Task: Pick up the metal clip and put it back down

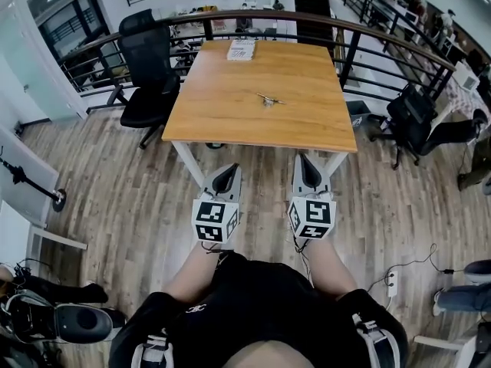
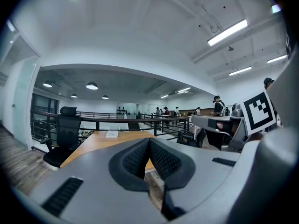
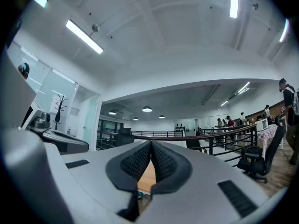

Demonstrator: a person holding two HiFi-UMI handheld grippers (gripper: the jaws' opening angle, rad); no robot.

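Note:
A small metal clip [image 1: 268, 99] lies near the middle of the wooden table [image 1: 230, 117], right of centre. Both grippers hang side by side in front of the table's near edge, over the floor and well short of the clip. My left gripper [image 1: 225, 177] is shut with nothing in it; in the left gripper view its tips [image 2: 149, 141] meet. My right gripper [image 1: 308, 171] is also shut and empty, its tips [image 3: 151, 143] touching in the right gripper view. The clip does not show in either gripper view.
A white paper [image 1: 242, 50] lies at the table's far edge. A black office chair [image 1: 149, 71] stands at the table's left, another chair [image 1: 414, 121] at the right. A curved black railing [image 1: 322, 23] runs behind the table. A power strip [image 1: 392, 283] lies on the wooden floor.

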